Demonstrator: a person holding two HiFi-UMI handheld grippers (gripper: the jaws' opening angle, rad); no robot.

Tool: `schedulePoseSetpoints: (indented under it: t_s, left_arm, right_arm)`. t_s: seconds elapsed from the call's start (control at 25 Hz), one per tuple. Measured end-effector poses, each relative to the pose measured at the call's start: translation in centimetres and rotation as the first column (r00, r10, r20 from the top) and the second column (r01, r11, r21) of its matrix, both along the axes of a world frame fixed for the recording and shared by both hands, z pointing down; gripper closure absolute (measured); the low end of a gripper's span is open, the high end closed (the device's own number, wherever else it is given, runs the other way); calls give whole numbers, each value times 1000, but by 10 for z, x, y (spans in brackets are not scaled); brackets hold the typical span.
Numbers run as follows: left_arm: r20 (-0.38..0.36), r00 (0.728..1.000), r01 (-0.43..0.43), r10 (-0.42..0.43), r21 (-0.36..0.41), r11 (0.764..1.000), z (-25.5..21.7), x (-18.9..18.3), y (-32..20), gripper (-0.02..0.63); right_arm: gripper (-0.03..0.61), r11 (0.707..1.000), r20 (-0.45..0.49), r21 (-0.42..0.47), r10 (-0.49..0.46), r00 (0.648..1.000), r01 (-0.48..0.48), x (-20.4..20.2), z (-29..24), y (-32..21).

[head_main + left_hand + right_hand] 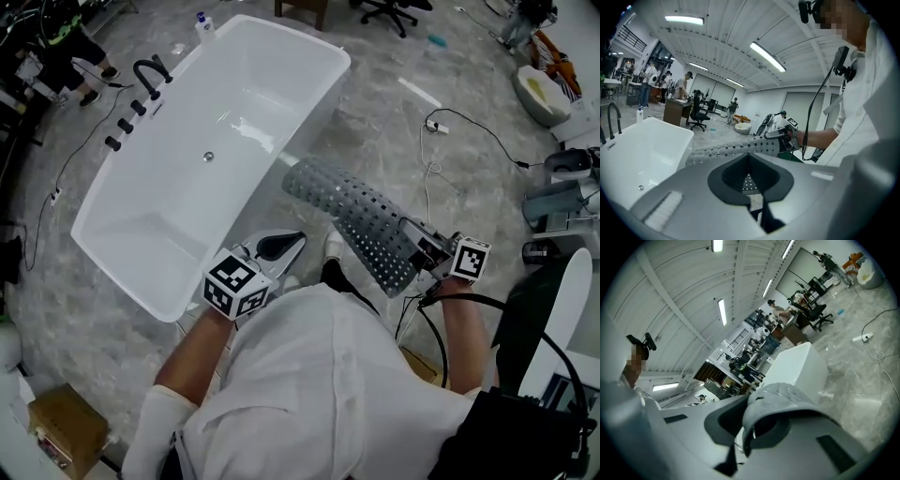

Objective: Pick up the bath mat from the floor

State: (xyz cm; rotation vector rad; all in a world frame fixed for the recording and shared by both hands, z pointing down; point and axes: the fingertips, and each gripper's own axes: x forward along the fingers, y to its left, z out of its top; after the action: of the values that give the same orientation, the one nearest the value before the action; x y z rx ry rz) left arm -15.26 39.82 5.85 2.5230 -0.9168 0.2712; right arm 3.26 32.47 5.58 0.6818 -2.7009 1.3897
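Just right of the white bathtub (178, 216), the grey perforated bath mat (361, 211) is held clear of the marble floor (394, 122). Its long axis runs roughly level from the right gripper (422, 248) toward the tub's rim. The free end points at the tub and the long edges curl downward. The right gripper is clenched on the mat's near end. The left gripper (286, 242) has its jaws together and empty, and it faces the mat.
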Motion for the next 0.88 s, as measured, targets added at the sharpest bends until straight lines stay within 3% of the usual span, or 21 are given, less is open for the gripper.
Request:
schedulePoseSetpoints:
  t_s: [0.88]
  left_arm:
    - [9,1000,1,-1,-9,1000,-4,-4,6,607]
  right_arm:
    - [566,1000,15,13,-15,1000,15,-6,-10,9]
